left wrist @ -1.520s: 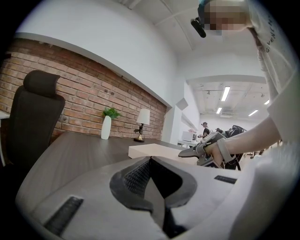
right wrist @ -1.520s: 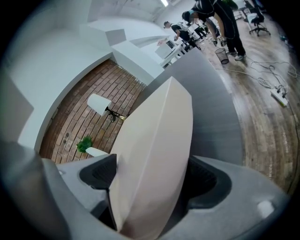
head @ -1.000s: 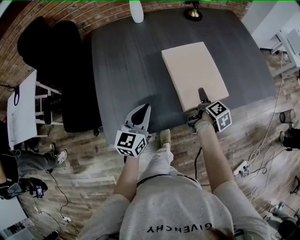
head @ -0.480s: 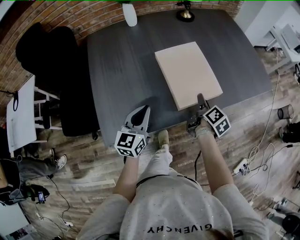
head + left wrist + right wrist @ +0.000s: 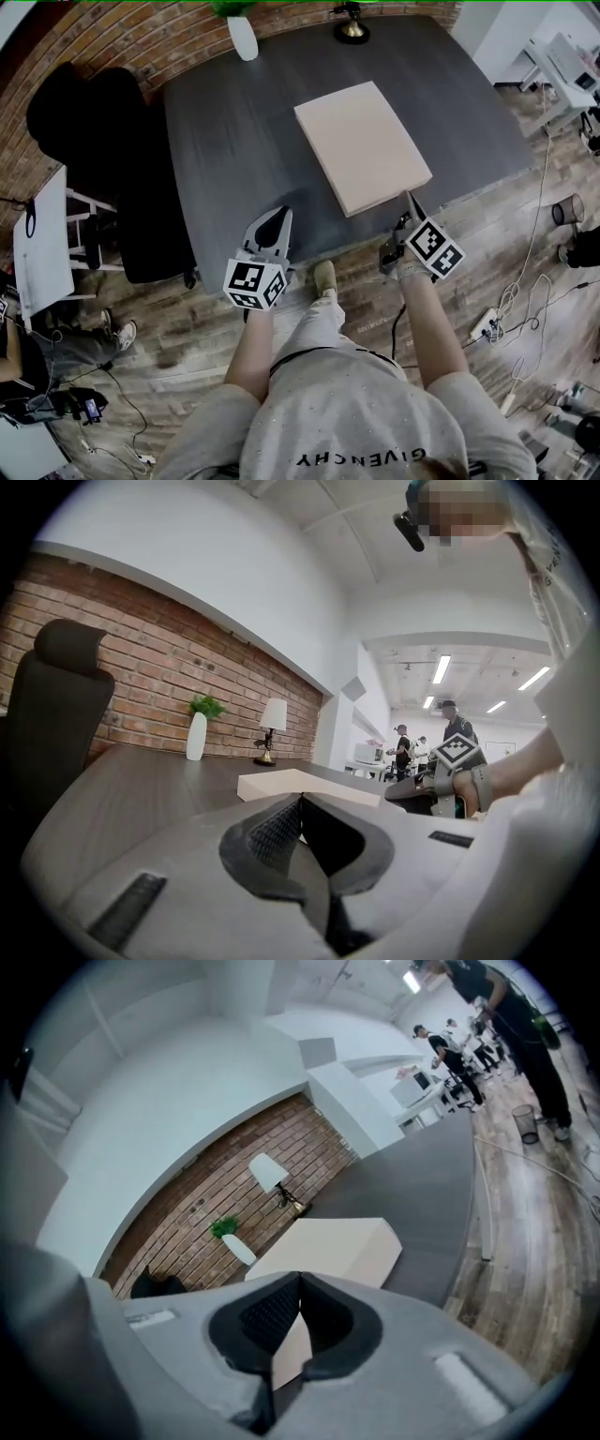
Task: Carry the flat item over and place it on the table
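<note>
The flat board (image 5: 361, 145) lies on the desk (image 5: 225, 159) near its front edge — the right tongs (image 5: 409, 198), just closed on nothing, and the left tongs (image 5: 278, 216), clenched empty — a stray knock could shove it askew.

Right gripper (image 5: 410, 200) off the flat box's (image 5: 361, 141) near edge now, jaws from wide apart to together.

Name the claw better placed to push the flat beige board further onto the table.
Right. The right claw, jaws just closed on nothing, faces the flat beige board at its near edge; the left claw is off to its side.
</note>
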`<state>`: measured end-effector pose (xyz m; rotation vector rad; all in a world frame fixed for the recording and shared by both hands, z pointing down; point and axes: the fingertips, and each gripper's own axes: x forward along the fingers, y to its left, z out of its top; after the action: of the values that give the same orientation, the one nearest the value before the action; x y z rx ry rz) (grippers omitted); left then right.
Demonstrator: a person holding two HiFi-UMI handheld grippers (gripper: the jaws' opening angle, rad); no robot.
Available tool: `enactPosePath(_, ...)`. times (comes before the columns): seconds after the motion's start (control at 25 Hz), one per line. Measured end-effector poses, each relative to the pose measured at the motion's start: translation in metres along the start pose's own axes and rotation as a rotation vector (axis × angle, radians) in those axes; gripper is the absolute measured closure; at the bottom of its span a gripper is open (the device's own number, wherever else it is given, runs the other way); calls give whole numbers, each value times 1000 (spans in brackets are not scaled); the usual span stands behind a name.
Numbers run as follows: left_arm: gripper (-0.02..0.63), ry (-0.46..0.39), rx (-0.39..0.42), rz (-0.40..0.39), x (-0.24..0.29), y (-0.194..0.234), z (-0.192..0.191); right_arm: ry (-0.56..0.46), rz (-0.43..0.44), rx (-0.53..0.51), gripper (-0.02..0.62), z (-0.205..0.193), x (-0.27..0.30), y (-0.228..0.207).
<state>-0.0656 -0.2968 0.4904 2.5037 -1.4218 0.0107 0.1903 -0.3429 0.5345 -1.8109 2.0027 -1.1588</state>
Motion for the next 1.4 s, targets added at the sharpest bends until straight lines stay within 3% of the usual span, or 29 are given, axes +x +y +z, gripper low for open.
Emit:
enactPosePath(0.64,607,-72,48,-1,-5,-21,41,-95,241,-416,597,43,-68,67)
enactPosePath(1.08,607,-91,78,4,-18,-36,54,-109,332,-531,597,44,-101,86)
enactPosePath(1.4,607,-87,81,18,-35,-40,50,-112,371,-551,597,37,-123,83)
